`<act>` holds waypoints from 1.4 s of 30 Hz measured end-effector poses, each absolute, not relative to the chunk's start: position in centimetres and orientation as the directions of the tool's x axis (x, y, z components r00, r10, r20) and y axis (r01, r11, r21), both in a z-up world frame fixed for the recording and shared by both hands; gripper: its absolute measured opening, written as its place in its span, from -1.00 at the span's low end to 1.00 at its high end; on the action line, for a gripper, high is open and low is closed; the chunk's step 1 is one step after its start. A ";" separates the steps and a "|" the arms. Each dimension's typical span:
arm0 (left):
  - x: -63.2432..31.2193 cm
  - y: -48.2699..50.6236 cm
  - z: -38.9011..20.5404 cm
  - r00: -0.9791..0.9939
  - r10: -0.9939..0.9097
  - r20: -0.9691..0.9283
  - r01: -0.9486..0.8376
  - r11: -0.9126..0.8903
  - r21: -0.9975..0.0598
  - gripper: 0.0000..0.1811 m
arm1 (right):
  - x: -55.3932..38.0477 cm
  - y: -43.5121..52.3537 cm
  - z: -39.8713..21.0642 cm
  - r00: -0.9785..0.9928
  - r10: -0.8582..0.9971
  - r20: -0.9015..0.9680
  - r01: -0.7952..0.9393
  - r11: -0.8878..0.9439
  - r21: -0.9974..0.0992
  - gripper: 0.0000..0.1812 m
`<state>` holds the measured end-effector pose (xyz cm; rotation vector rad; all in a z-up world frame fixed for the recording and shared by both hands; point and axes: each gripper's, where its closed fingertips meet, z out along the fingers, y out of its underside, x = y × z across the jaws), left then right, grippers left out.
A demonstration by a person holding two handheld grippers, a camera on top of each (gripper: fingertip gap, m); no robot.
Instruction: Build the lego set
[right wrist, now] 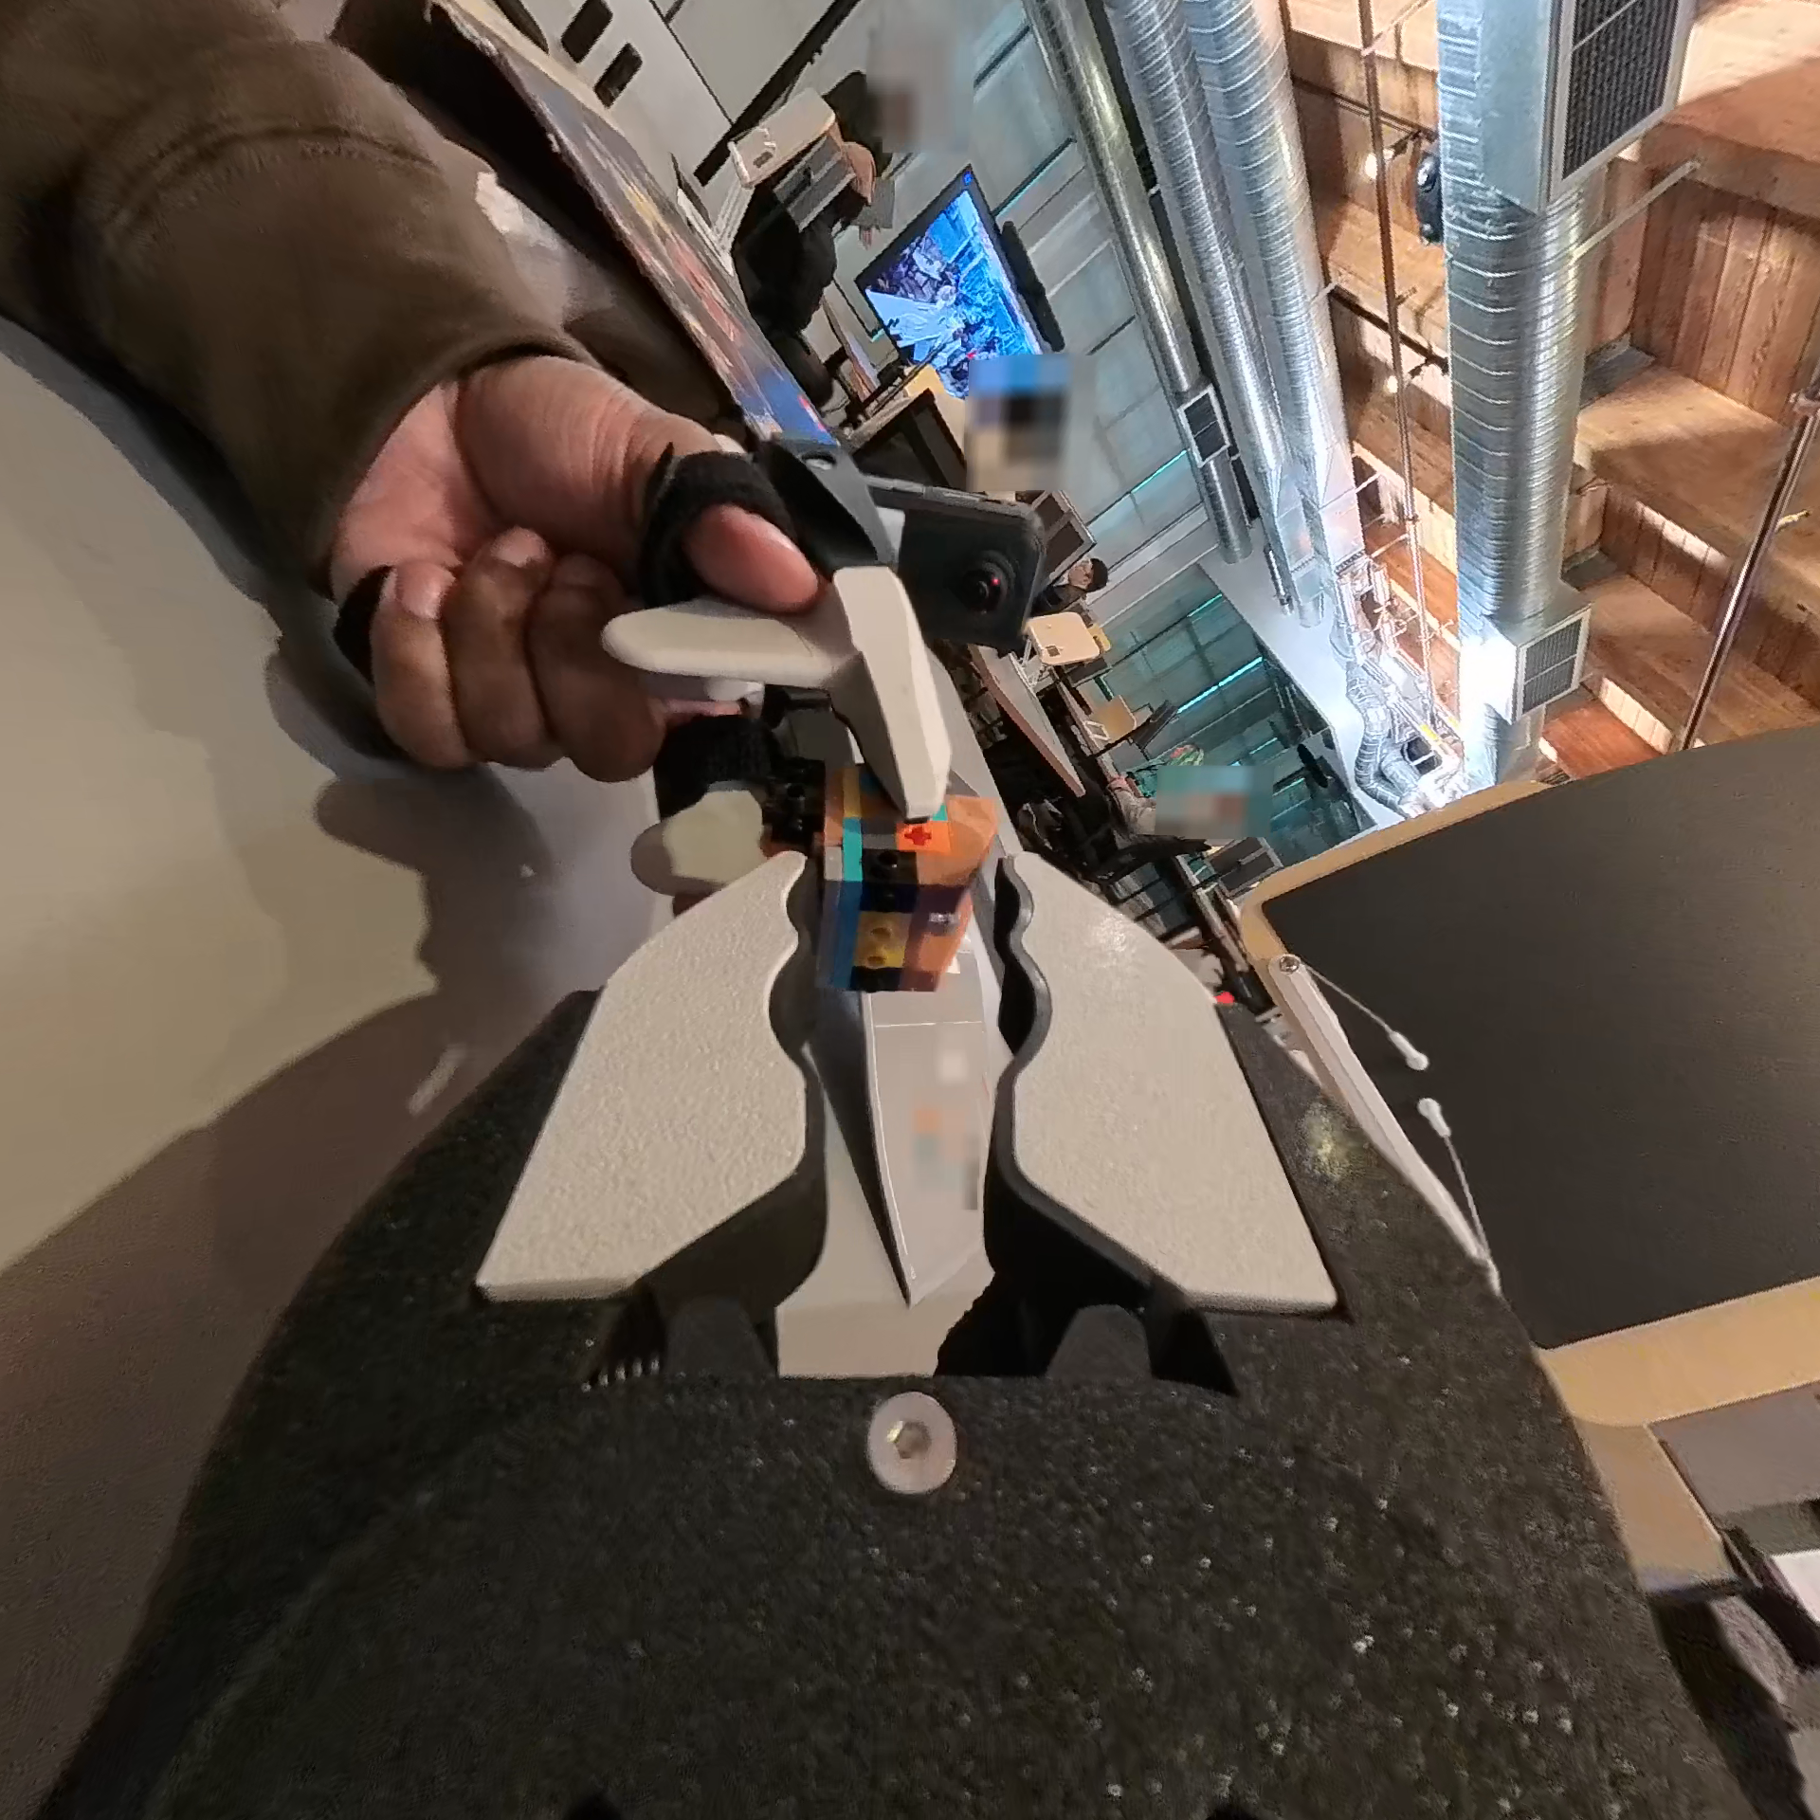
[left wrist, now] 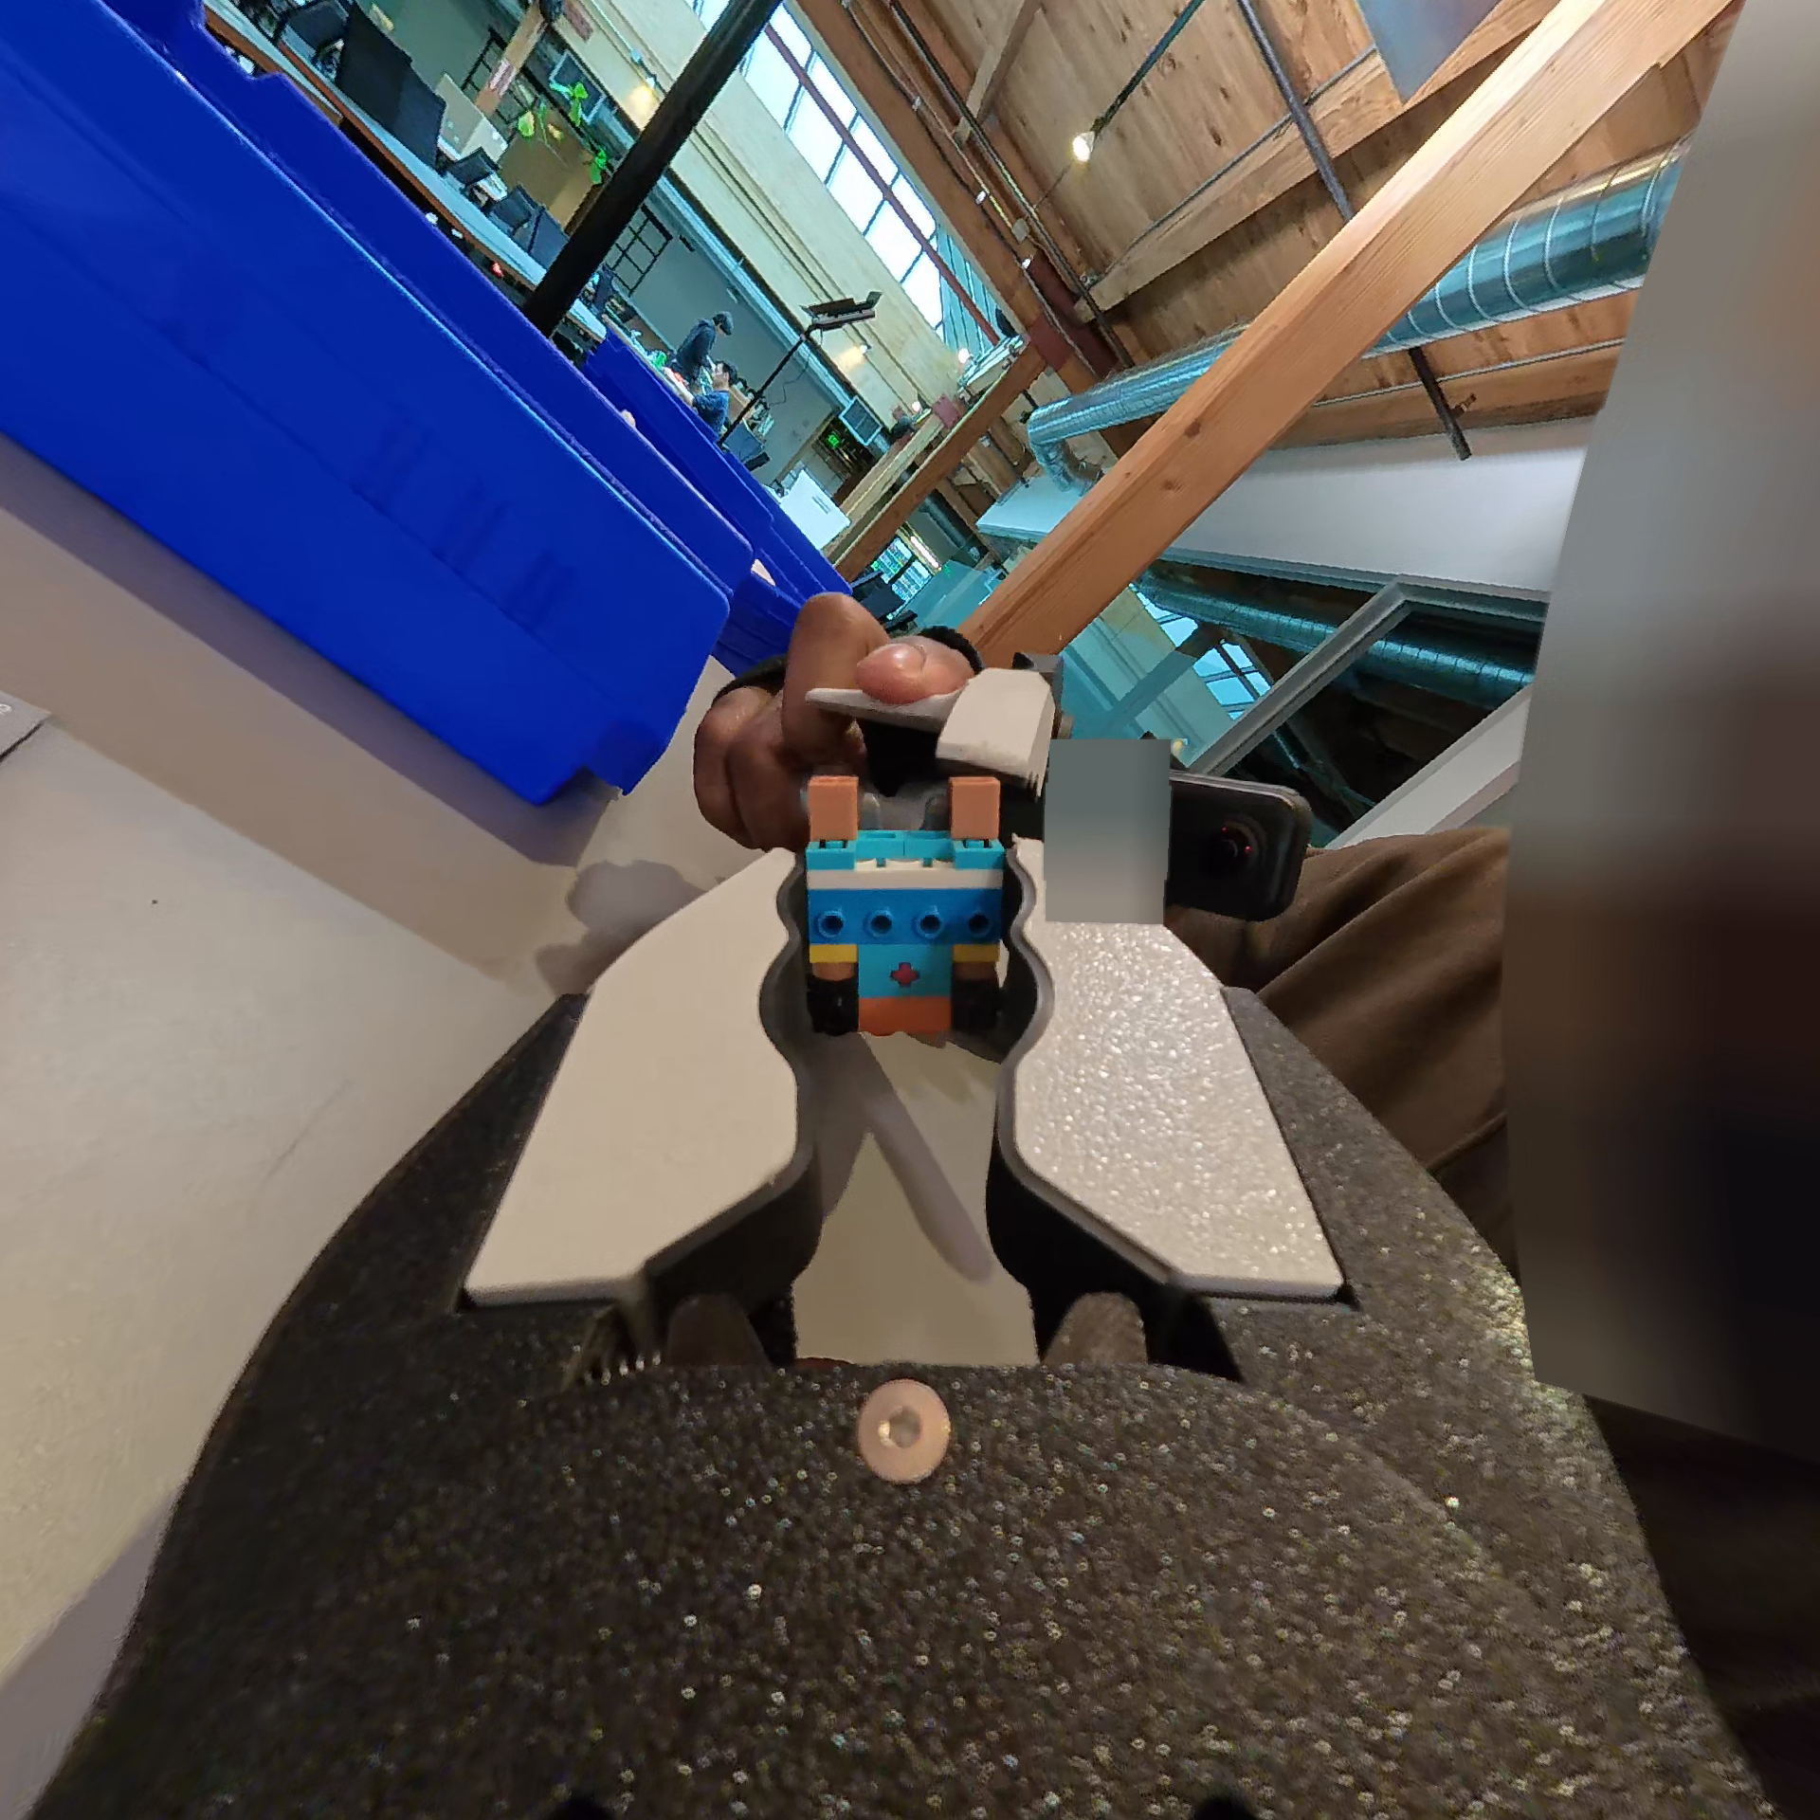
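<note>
Left claw (left wrist: 906, 936) and right claw (right wrist: 901, 916) both clench the lego figure (left wrist: 904, 945).

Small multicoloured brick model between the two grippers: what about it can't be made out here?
- Small multicoloured brick model, left wrist view: its side faces are covered by the grey jaws.
- Right wrist view: the model is blurred, its top covered by the other gripper's grey finger.
- Whether the right jaws touch it: unclear.
</note>
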<state>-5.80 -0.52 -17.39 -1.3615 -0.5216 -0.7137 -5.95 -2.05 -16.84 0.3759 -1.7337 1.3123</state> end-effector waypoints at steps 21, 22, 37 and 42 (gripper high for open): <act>-5.7 -0.2 -17.7 0.691 -0.135 0.710 0.721 0.047 -0.692 -0.60 | -5.7 -2.0 -17.0 -0.553 0.234 0.800 -0.697 0.396 -0.598 -0.58; -5.7 -0.2 -17.7 0.691 -0.134 0.710 0.720 0.048 -0.692 -0.60 | -5.7 -2.0 -17.0 -0.554 0.234 0.799 -0.696 0.396 -0.599 -0.58; -5.8 -0.1 -17.8 0.685 -0.124 0.718 0.727 0.055 -0.685 -0.60 | -5.8 -2.0 -17.2 -0.584 0.197 0.787 -0.677 0.417 -0.607 -0.63; -5.8 -0.2 -17.9 0.678 -0.128 0.724 0.734 0.052 -0.678 -0.60 | -5.9 -2.0 -17.3 -0.592 0.188 0.784 -0.666 0.434 -0.607 -0.64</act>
